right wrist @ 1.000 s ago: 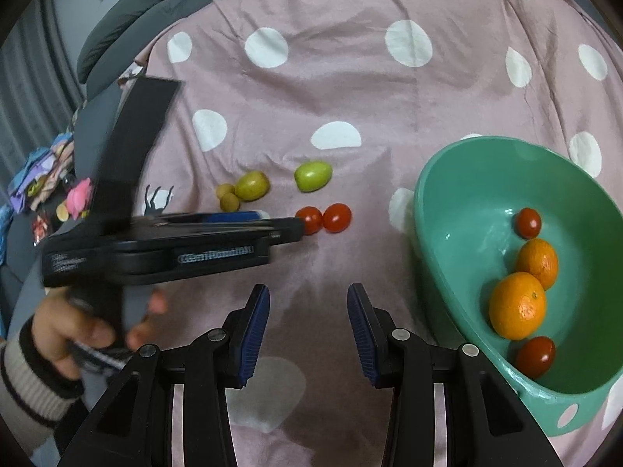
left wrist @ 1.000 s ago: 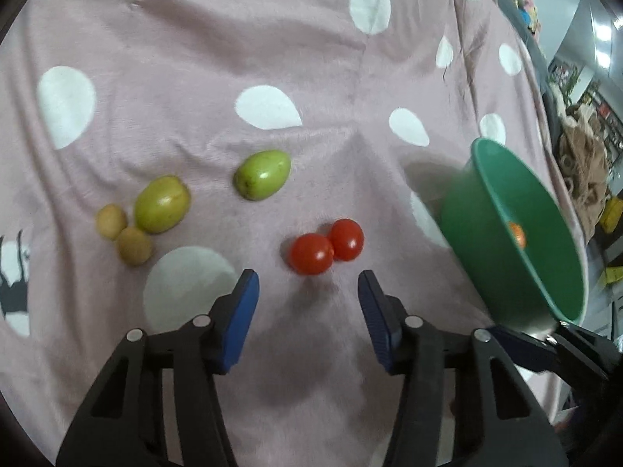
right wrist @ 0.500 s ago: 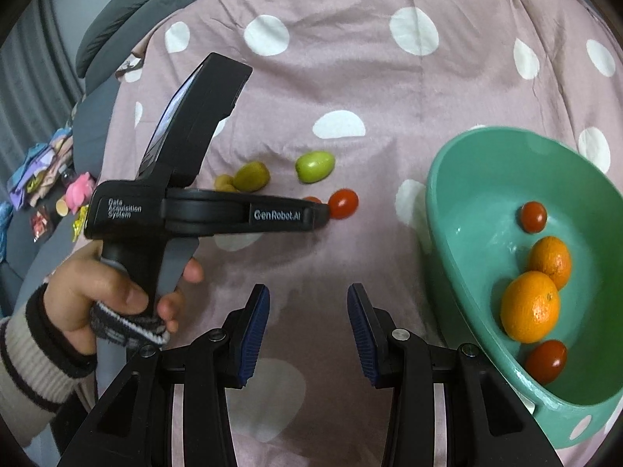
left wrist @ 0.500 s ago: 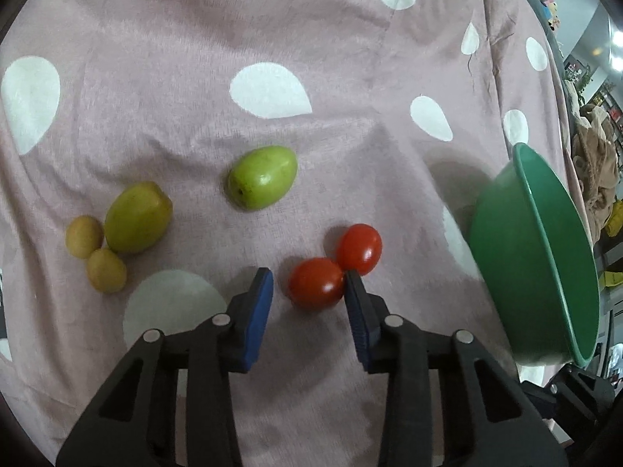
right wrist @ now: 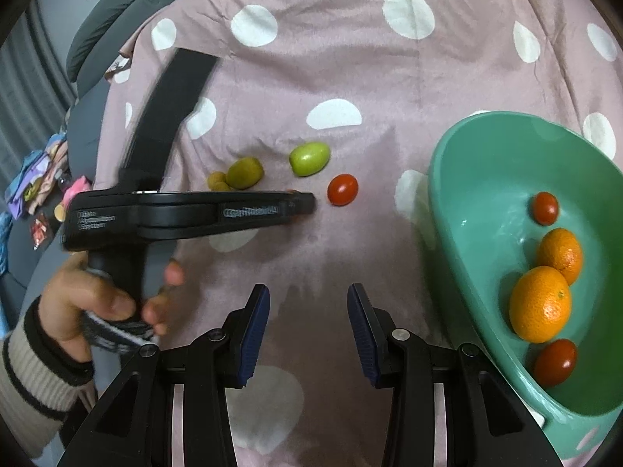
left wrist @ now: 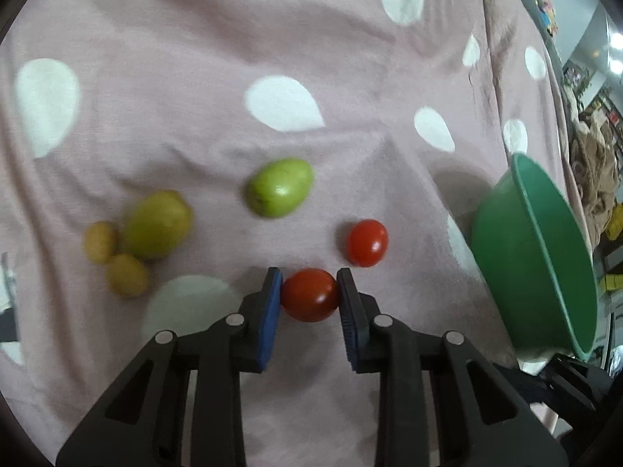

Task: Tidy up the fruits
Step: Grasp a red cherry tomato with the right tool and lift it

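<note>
My left gripper (left wrist: 309,292) is shut on a red cherry tomato (left wrist: 310,295) lying on the pink dotted cloth (left wrist: 194,39). A second cherry tomato (left wrist: 366,242) lies just beyond it to the right. A bright green fruit (left wrist: 279,186), an olive-green fruit (left wrist: 157,223) and two small brown fruits (left wrist: 126,274) lie further left. A green bowl (right wrist: 467,194) at the right holds two oranges (right wrist: 539,303) and two cherry tomatoes (right wrist: 545,207). My right gripper (right wrist: 307,323) is open and empty, above bare cloth left of the bowl. The left gripper also shows in the right wrist view (right wrist: 300,204).
The person's hand (right wrist: 105,299) in a striped sleeve holds the left gripper. Grey cushions (right wrist: 109,19) lie at the far left edge of the cloth. Small colourful items (right wrist: 35,179) lie off the cloth at the left. Clutter (left wrist: 595,171) stands beyond the bowl.
My left gripper moved forward around the nearer cherry tomato and closed on it. The two tomatoes now lie apart. My right gripper stayed open and hardly moved.
</note>
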Motion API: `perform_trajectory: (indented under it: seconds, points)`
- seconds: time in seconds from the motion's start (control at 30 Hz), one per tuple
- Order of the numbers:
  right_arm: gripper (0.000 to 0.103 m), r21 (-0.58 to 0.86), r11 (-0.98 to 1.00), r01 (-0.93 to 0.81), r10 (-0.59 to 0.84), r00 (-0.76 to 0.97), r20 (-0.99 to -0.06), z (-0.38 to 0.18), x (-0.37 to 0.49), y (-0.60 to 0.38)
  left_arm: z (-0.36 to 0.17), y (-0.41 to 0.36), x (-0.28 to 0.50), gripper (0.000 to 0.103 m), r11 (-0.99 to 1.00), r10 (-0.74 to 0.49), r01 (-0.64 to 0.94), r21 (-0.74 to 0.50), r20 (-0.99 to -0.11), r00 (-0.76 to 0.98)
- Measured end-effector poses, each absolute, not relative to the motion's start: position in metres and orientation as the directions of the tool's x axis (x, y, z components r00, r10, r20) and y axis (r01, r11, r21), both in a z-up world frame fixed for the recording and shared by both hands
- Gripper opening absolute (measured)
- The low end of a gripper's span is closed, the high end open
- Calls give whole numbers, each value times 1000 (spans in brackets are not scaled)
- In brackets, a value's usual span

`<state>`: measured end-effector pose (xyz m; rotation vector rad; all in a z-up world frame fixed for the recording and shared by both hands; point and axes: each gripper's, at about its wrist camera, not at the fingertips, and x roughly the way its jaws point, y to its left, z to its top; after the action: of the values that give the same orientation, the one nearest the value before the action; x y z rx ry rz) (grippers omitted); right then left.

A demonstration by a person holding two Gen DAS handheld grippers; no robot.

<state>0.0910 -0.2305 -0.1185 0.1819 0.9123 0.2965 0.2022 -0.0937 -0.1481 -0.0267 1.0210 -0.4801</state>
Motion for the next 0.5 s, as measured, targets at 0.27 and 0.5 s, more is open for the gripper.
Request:
perform_trajectory:
  seconds: [0.27, 0.5]
  points:
    - [42, 188, 967, -170, 252, 561, -788, -113, 137, -198, -124, -31, 191, 28, 921, -377, 298, -251, -764, 524]
    - [42, -1, 998, -69, 35, 521, -853, -129, 200, -181, -127, -4, 183, 28, 907, -417, 283, -310, -746, 518]
